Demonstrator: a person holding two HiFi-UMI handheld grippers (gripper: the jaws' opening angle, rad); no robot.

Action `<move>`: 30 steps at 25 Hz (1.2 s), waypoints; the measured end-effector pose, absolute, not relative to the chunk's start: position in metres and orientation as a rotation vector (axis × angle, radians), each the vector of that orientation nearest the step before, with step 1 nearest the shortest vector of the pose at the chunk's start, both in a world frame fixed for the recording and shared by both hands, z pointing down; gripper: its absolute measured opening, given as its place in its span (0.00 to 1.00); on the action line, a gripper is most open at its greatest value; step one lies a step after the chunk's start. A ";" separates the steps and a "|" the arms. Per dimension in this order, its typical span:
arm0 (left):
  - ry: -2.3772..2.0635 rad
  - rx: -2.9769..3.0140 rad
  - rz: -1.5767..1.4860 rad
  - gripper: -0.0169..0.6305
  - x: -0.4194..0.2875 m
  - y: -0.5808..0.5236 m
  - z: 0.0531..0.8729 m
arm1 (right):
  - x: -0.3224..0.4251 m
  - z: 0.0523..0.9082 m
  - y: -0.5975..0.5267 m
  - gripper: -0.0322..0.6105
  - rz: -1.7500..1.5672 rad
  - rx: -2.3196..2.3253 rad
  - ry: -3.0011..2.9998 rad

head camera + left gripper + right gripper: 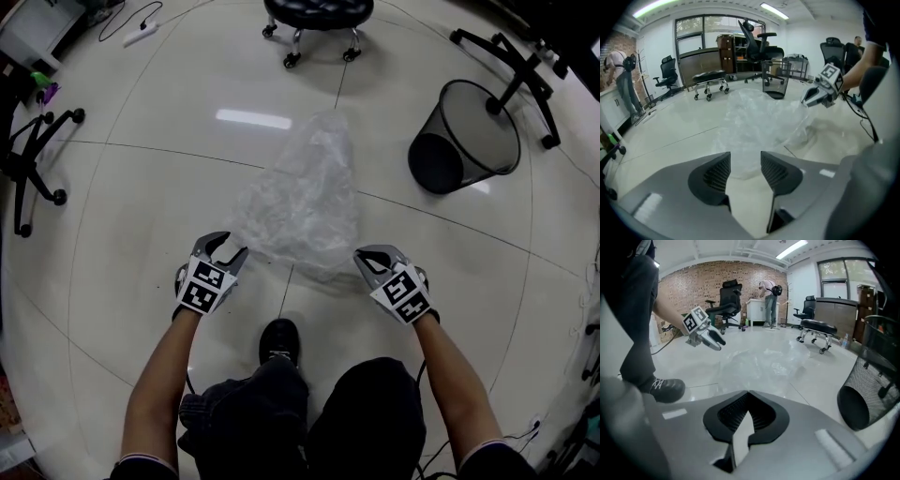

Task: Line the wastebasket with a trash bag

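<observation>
Both forearms reach forward and down, the left hand-held gripper (232, 249) with jaws apart, the right hand-held gripper (364, 257) with jaws pressed together.

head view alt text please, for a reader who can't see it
A clear bag lies crumpled on a pale tiled floor, with the left gripper open and the right gripper shut at its near edge. A black mesh wastebasket stands beyond it to the right.
</observation>
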State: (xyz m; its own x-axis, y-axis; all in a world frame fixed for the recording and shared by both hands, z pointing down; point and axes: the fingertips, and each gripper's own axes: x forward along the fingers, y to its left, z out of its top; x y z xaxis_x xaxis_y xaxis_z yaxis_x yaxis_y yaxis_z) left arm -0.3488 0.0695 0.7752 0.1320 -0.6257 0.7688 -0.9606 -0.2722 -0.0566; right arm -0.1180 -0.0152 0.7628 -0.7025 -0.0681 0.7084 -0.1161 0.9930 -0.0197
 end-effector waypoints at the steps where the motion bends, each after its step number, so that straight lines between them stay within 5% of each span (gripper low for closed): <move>1: -1.513 1.953 1.001 0.34 -0.351 0.069 0.780 | -0.117 0.759 -0.021 0.05 0.085 0.148 -2.362; 16: -1.489 1.932 1.119 0.41 -0.362 0.009 0.833 | -0.084 0.722 -0.065 0.05 0.116 0.344 -2.398; 23: -1.464 2.000 1.086 0.23 -0.344 -0.011 0.819 | -0.063 0.686 -0.077 0.05 0.082 0.443 -2.446; 27: -1.435 2.080 1.087 0.05 -0.322 -0.017 0.799 | -0.056 0.651 -0.079 0.05 0.027 0.491 -2.490; 30: -1.471 2.137 1.013 0.05 -0.313 -0.029 0.759 | -0.046 0.621 -0.089 0.05 -0.002 0.568 -2.524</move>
State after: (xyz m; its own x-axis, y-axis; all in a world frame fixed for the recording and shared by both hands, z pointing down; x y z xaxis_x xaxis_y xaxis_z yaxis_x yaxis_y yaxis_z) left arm -0.3126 -0.0292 0.7589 0.2035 -0.6583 0.7247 -0.9120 -0.3968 -0.1043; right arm -0.0457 -0.0888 0.6208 -0.7607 -0.3967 0.5137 -0.3959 0.9108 0.1171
